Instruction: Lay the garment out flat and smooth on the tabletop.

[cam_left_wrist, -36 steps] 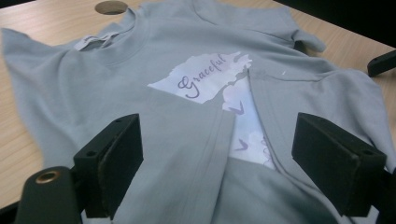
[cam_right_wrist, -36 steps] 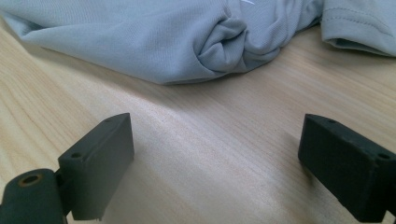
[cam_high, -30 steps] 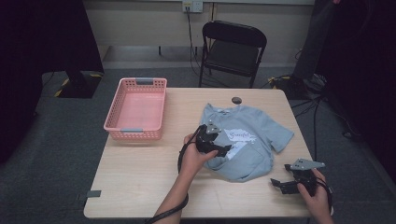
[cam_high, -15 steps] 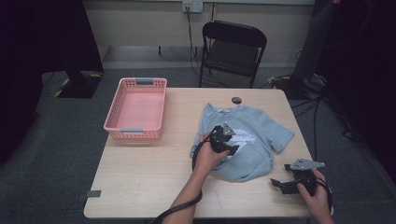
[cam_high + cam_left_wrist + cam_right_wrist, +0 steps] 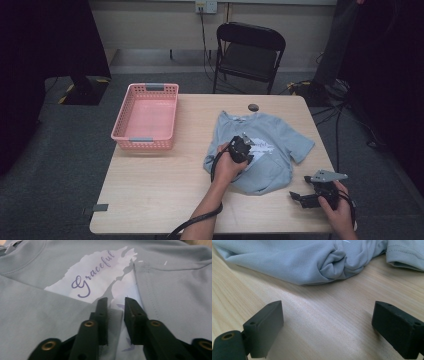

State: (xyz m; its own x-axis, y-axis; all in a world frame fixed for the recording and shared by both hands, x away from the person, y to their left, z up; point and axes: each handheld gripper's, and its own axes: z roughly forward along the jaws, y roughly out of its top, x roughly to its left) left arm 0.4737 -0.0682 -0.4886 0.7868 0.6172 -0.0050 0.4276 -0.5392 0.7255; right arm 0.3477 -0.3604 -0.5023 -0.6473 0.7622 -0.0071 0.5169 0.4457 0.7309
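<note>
A light wooden table (image 5: 150,200) carries everything, with a black folding chair (image 5: 248,52) standing at its far edge. On the table's left part sits a pink plastic basket (image 5: 146,145), well apart from the clothing. A pale blue T-shirt (image 5: 280,135) lies spread across the right half of the table, collar toward the far side, one sleeve reaching out to the right, its near hem bunched into soft folds. In the left gripper view the T-shirt's chest print (image 5: 100,277) reads "Graceful" in purple script on a white brush-stroke patch, and a flap of the cloth is folded over from the left across the lower part of that print. A small dark round object (image 5: 253,107) rests on the bare wood just beyond the collar; what it is cannot be told.

The left gripper (image 5: 244,146) is over the middle of the T-shirt, held by the person's left hand (image 5: 227,162). Its jaws are drawn close together with a narrow gap, pinching the edge of the folded flap between them.

The right gripper (image 5: 300,197) sits near the table's front right corner, held by the right hand (image 5: 340,207), just beside the T-shirt's bunched hem and not touching it. Its jaws are spread wide over bare wood with nothing between them.
</note>
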